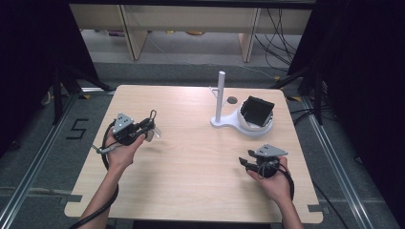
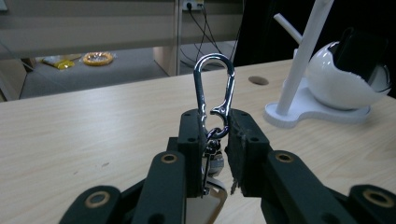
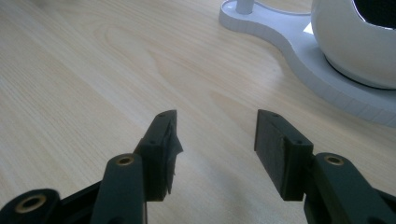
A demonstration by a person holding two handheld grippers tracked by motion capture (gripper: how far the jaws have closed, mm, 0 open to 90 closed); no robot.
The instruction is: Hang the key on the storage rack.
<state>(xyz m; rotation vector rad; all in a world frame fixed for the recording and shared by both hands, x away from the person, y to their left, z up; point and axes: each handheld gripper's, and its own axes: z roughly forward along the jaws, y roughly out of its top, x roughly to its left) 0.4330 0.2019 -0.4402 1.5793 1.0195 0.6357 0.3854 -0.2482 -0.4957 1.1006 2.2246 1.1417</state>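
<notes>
From the high view we see the left gripper [image 1: 148, 128] lifted a little off the wooden table [image 1: 191, 157], clamped on a silver carabiner [image 1: 153, 116] whose loop stands up above the jaws, with a pale tag [image 1: 155, 134] hanging below. The white stand [image 1: 234, 121], with its upright post [image 1: 220, 95] and a round cup holding a dark object [image 1: 257, 110], sits well apart to the right, and our right gripper [image 1: 249, 162] rests low near the table's right side with nothing between its jaws. We judge the pick-up done and the hanging of the carabiner on the post's side peg [image 1: 214, 90] not yet done, if that is the aim. In the left gripper view, the 2 jaws pinch the carabiner [image 2: 214, 88] at its lower end, around the swivel ring; the loop rises upright and its gate looks closed. The post [image 2: 303, 56] and cup [image 2: 348, 74] lie ahead to the right, and the post's top is cut off by the frame. The tag [image 2: 205, 205] is mostly hidden behind the jaws, so we cannot read it. In the right gripper view, the jaws stand apart over bare wood, grasping nothing, with the stand's base [image 3: 299, 42] just ahead and the cup [image 3: 355, 42] cropped at the upper right. What the dark object is we cannot tell.
</notes>
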